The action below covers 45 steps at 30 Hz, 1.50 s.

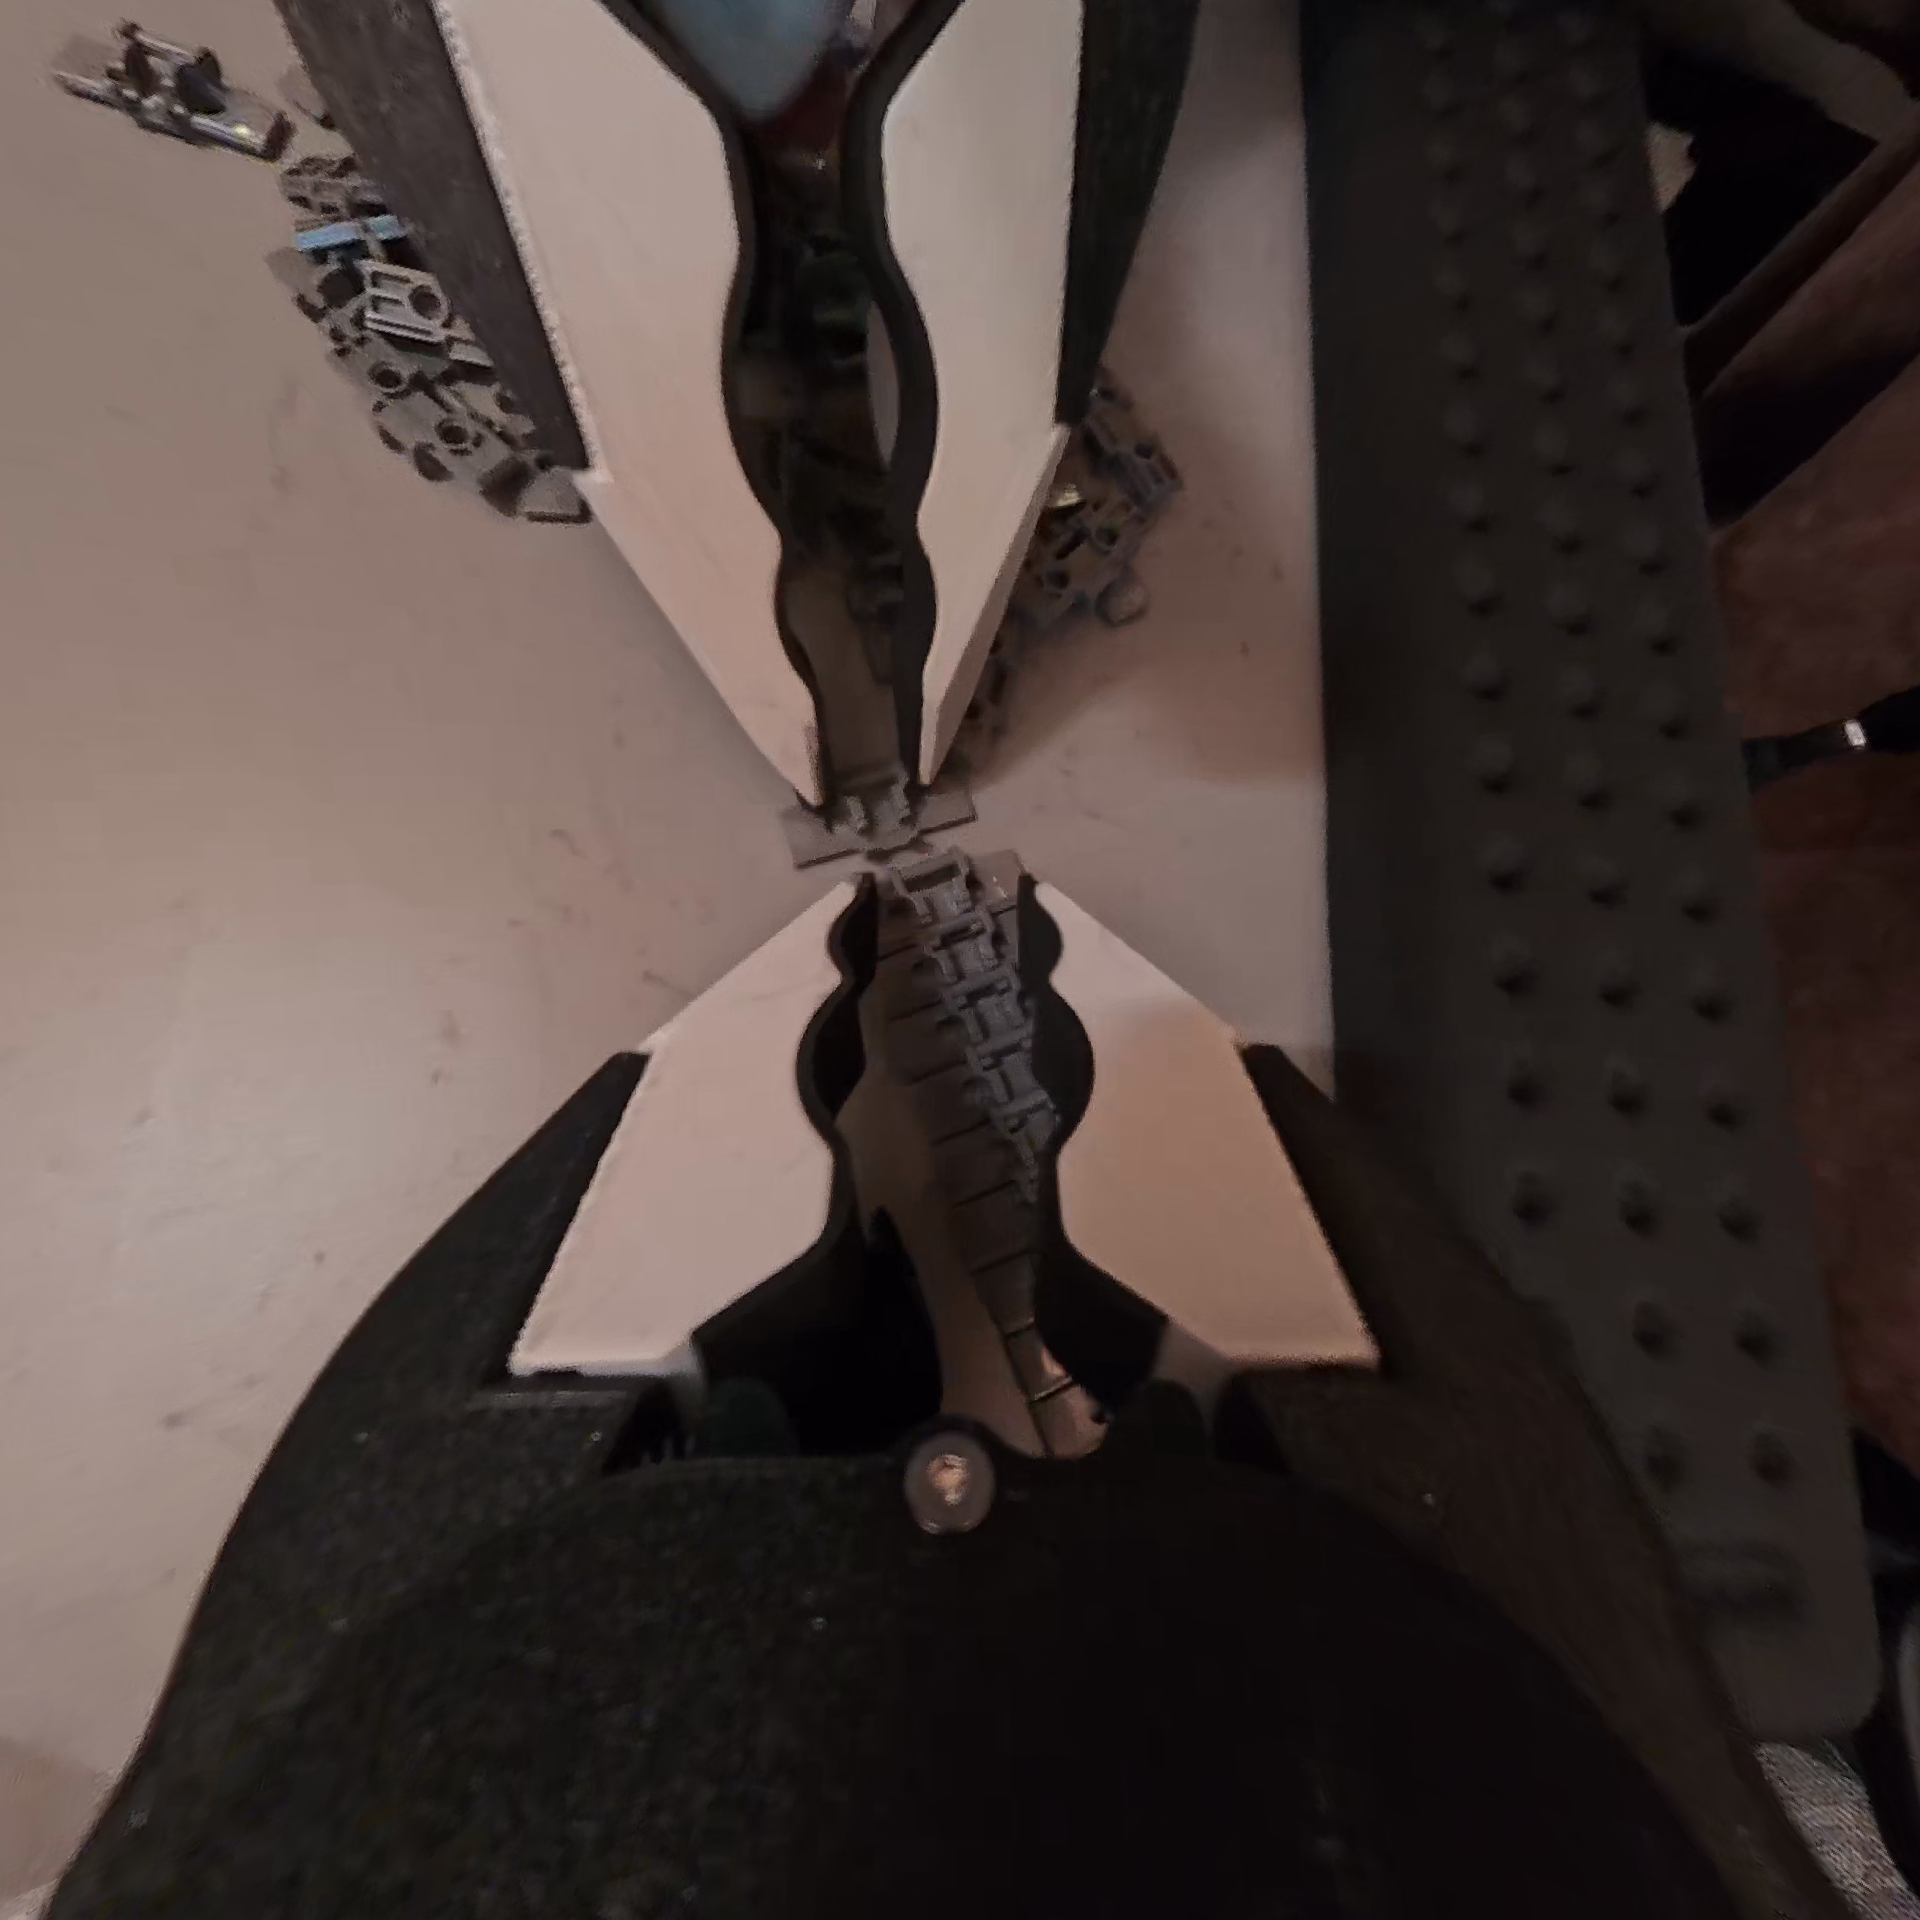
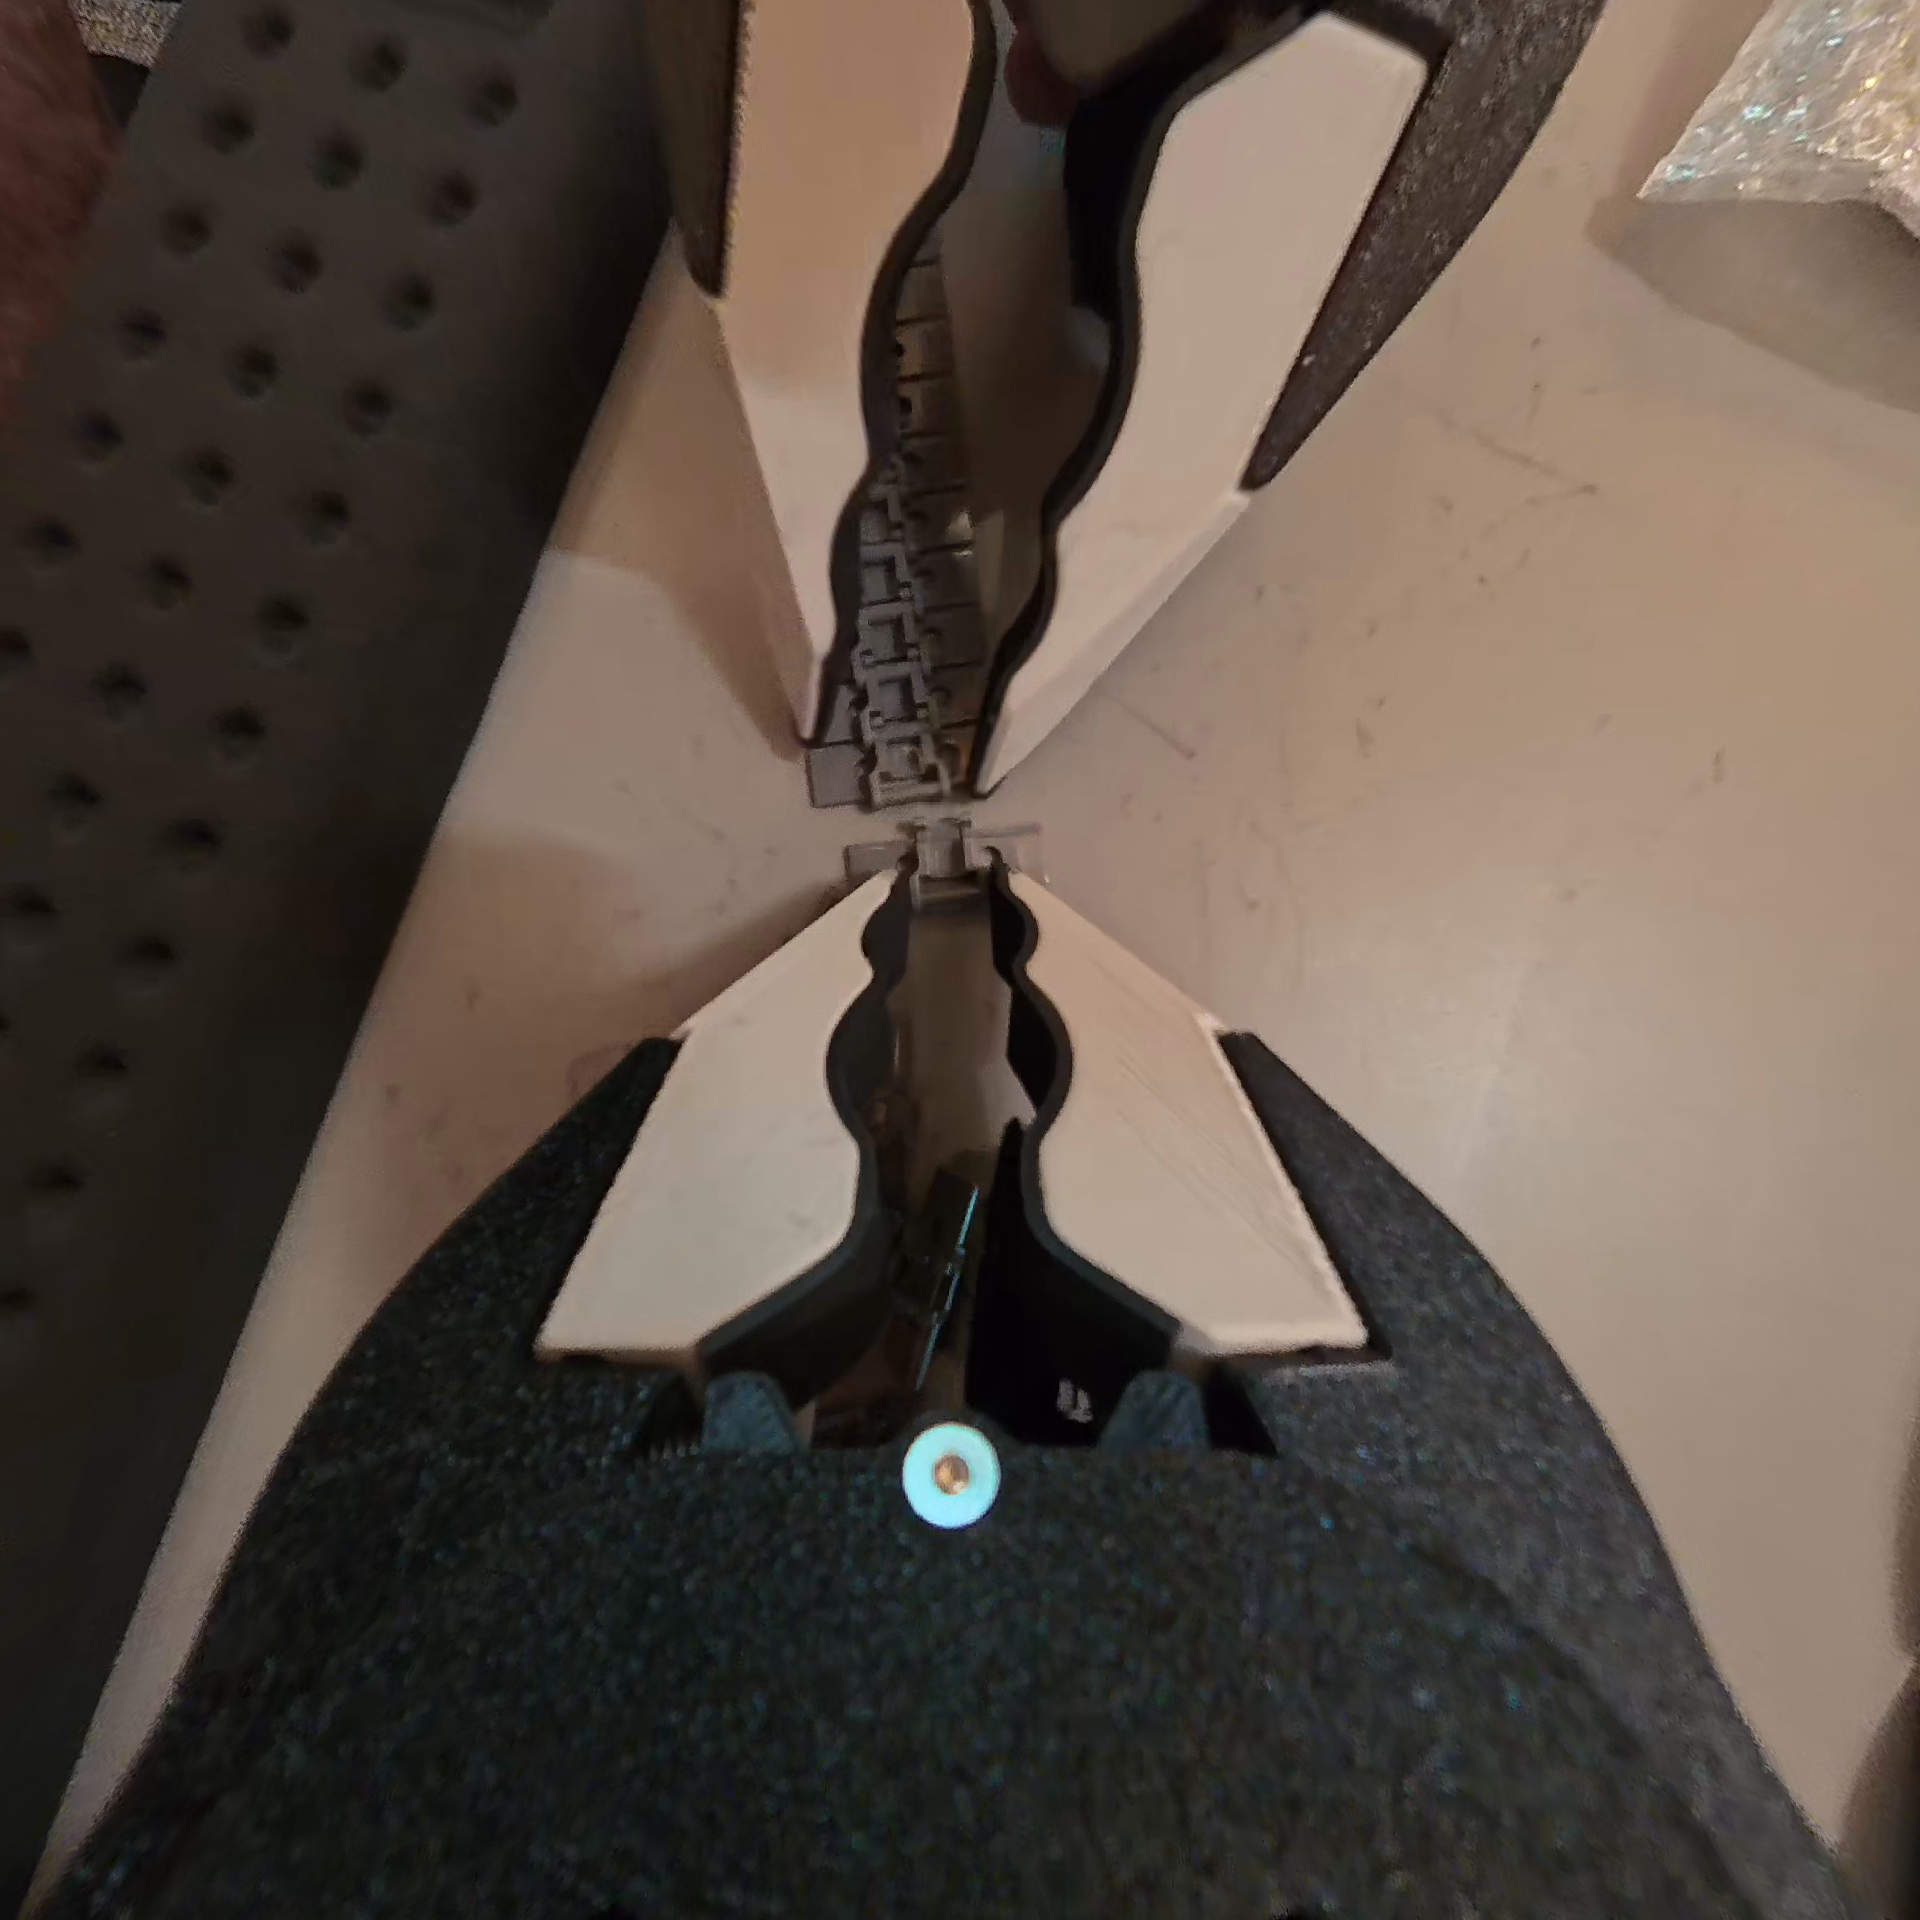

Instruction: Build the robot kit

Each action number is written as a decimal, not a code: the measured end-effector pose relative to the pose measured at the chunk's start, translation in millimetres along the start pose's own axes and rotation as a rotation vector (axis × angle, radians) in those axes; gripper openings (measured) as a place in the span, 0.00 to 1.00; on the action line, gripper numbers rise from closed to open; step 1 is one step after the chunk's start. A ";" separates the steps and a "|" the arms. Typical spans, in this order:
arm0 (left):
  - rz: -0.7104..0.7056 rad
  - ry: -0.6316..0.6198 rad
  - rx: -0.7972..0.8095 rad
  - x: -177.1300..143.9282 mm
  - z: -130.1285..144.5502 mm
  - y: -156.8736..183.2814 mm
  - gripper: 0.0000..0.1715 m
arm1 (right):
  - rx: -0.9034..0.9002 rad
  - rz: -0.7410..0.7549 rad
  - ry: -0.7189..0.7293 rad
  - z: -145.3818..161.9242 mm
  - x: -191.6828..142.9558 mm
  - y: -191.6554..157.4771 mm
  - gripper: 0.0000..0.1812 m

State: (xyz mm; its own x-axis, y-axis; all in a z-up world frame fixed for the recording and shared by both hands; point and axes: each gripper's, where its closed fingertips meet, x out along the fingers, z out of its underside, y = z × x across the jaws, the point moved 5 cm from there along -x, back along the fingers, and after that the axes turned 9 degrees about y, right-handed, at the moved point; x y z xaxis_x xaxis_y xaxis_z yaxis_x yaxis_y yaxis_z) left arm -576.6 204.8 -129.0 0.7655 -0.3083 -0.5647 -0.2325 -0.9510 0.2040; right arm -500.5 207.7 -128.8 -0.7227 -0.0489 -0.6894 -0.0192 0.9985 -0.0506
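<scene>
My left gripper [image 1: 940,883] is shut on a long grey track chain [image 1: 977,1039] of several links that runs back between its fingers. My right gripper [image 2: 940,881] is shut on a short grey track link [image 2: 940,847] held crosswise at its tips. The two grippers point at each other, tip to tip, just above the white table [image 1: 312,831]. The chain's front end meets the link with at most a thin gap. The right gripper [image 1: 868,792] and its link [image 1: 883,826] show at the top of the left wrist view. The left gripper [image 2: 894,767] and its chain [image 2: 904,644] show at the top of the right wrist view.
A dark grey studded baseplate [image 1: 1558,727] lies along the table beside the grippers and also shows in the right wrist view [image 2: 208,520]. Loose grey parts are piled behind the right gripper [image 1: 416,343] and beside it [image 1: 1112,520]. A glittery silver sheet [image 2: 1797,104] lies at the far right.
</scene>
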 end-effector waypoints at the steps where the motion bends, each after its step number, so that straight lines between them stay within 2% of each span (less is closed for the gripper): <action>1: -0.012 -0.003 0.008 -0.1 0.1 -0.8 0.15 | 0.004 0.005 0.000 0.7 -0.7 -0.2 0.08; 5: -0.052 -0.013 0.048 1.8 0.4 -2.4 0.09 | 0.035 0.059 -0.008 3.2 -4.0 0.5 0.08; 9: -0.079 -0.010 0.101 1.8 -1.5 -1.8 0.08 | 0.044 0.078 -0.022 1.4 -3.1 0.2 0.08; 13: -0.081 0.051 0.124 -1.8 -9.8 -0.5 0.08 | 0.045 0.052 0.000 -0.4 -0.4 -2.9 0.08; 22: -0.050 0.047 0.090 2.3 -4.0 -4.6 0.08 | 0.044 0.037 0.020 -2.3 1.3 -4.1 0.08; 32: -0.064 0.043 0.117 5.0 -1.1 -4.9 0.08 | 0.055 0.027 0.025 -2.0 0.1 -3.5 0.08; 38: -0.078 0.050 0.074 5.8 -0.4 -4.5 0.09 | 0.066 0.015 0.034 -1.0 -0.6 -3.5 0.08; 43: -0.067 0.050 0.068 5.4 0.0 -4.9 0.09 | 0.083 -0.009 0.059 -3.8 -6.8 -5.6 0.12; 44: -0.066 0.050 0.067 5.4 0.0 -4.9 0.09 | 0.087 -0.009 0.090 -8.1 -10.5 -5.2 0.11; 45: -0.067 0.050 0.068 5.4 -0.1 -4.9 0.09 | 0.083 -0.011 0.127 -13.2 -13.9 -5.5 0.05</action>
State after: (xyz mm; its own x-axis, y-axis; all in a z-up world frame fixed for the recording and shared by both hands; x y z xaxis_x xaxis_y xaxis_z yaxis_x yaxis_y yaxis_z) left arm -571.3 207.7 -132.9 0.8090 -0.2443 -0.5346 -0.2190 -0.9693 0.1116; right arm -499.5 203.1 -109.5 -0.8047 -0.0511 -0.5915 0.0258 0.9923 -0.1209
